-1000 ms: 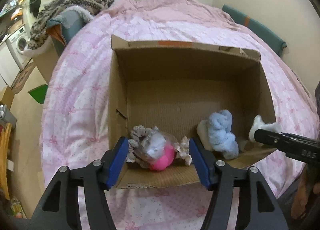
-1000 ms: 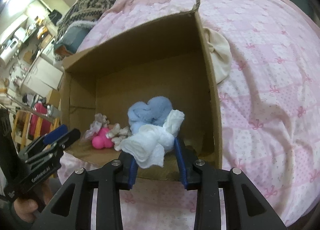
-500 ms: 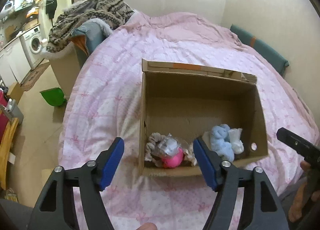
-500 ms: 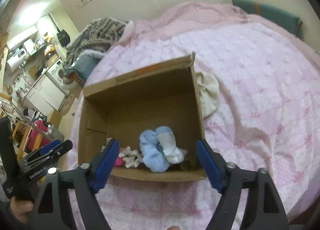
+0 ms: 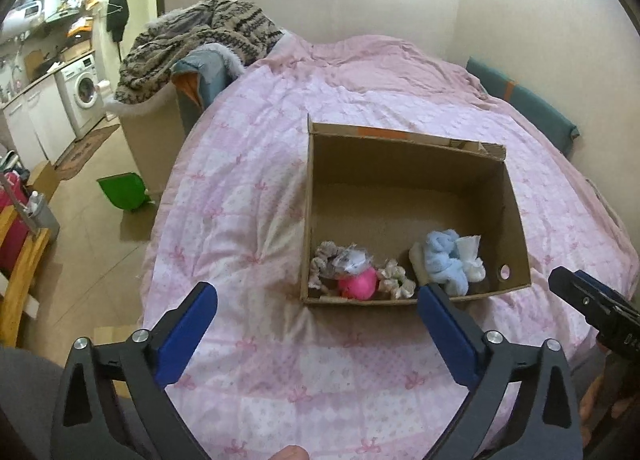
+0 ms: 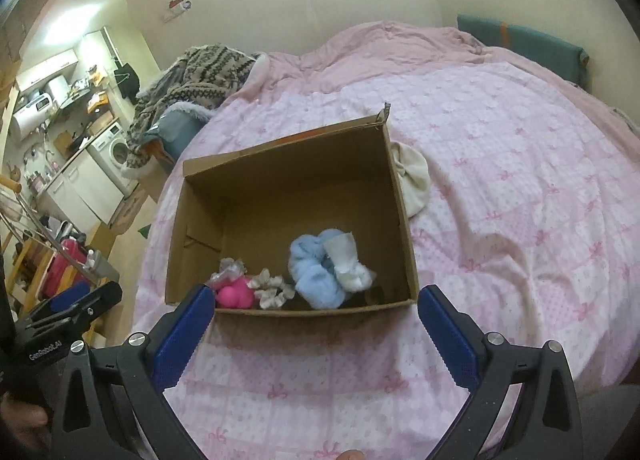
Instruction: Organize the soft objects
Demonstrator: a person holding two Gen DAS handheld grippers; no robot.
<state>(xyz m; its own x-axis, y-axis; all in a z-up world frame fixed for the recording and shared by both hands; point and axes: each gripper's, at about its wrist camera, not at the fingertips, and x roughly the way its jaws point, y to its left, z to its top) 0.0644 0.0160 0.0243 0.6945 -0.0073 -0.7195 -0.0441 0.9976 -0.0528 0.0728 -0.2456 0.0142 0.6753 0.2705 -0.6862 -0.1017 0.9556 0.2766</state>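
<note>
An open cardboard box (image 5: 404, 176) (image 6: 288, 196) sits on the pink bed. Along its near wall lie a pink ball (image 5: 358, 285) (image 6: 236, 292), beige scrunchies (image 5: 396, 283) (image 6: 272, 287), a blue fluffy cloth (image 5: 444, 262) (image 6: 316, 272) and a white cloth (image 5: 472, 258) (image 6: 348, 262). My left gripper (image 5: 316, 320) is open and empty, held back over the quilt in front of the box. My right gripper (image 6: 316, 320) is open and empty, also short of the box. A cream cloth (image 6: 412, 176) lies on the bed against the box's right outer wall.
The pink quilt (image 5: 248, 188) covers the bed. A patterned blanket (image 5: 196, 40) is heaped on a chair at the far left. A green dustpan (image 5: 124, 190) lies on the floor. A washing machine (image 5: 82, 90) stands far left. A teal cushion (image 6: 520, 42) lines the wall.
The right gripper let go of the white cloth, which now lies in the box by the blue cloth. Both grippers opened wide and pulled back and up from the box.
</note>
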